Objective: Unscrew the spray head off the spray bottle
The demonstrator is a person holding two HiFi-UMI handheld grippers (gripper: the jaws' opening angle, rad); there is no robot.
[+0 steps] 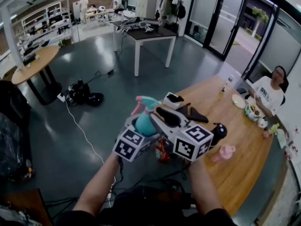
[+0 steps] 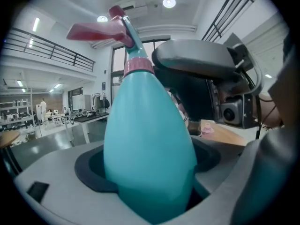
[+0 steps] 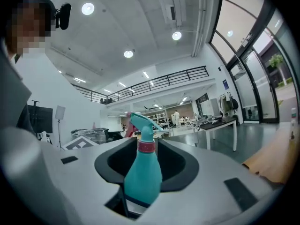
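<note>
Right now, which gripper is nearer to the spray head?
Right. The right gripper has open jaws either side of the spray head; the left gripper clamps the body of the spray bottle lower down.

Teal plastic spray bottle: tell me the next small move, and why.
Likely close the fingers of the right gripper on the pink collar below the teal spray head. The left gripper is shut on the body of the teal plastic spray bottle, the right fingers stand apart, and the head is still on.

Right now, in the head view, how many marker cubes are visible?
2. One marker cube sits just lower left of the teal spray bottle; the other sits lower right of it. None appears hidden.
</note>
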